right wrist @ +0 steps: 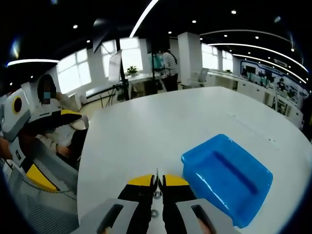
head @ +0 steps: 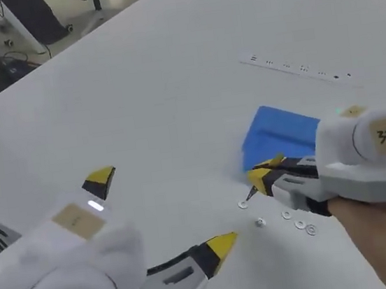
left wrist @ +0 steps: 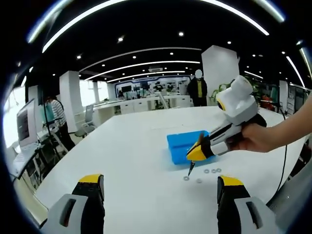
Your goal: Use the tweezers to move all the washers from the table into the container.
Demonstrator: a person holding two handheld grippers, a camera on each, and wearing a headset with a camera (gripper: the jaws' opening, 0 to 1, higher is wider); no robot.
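Right gripper view: the right gripper (right wrist: 157,181) had its yellow-tipped fingers (right wrist: 141,181) pressed almost together, clamping the thin tweezers (right wrist: 157,173), whose points ran straight out past the fingertips. One washer (right wrist: 157,195) lay on the table just under the fingertips, and a second sat a little nearer the gripper body. In the left gripper view the tweezer point hung just over the closest washer of a loose group of five washers (left wrist: 198,181). Whether it touched that washer, or had pinched it, could not be told. The rest of the group trailed away to the side of the fingers, close together but apart. The blue container (right wrist: 226,178) stood near, ahead of these fingers and off to their right, open side up and with no washer visible inside it. The left gripper (head: 162,210) hovered over the white table (head: 171,84) with its fingers spread wide and nothing between them, the washers well ahead of its fingertips. Judged from this, the step in hand was the first pick-up, with all five washers left to move. The next move would call for lowering the tweezer points astride the washer's rim, squeezing gently so it did not flick away, then lifting and carrying it the short way over the container's wall.
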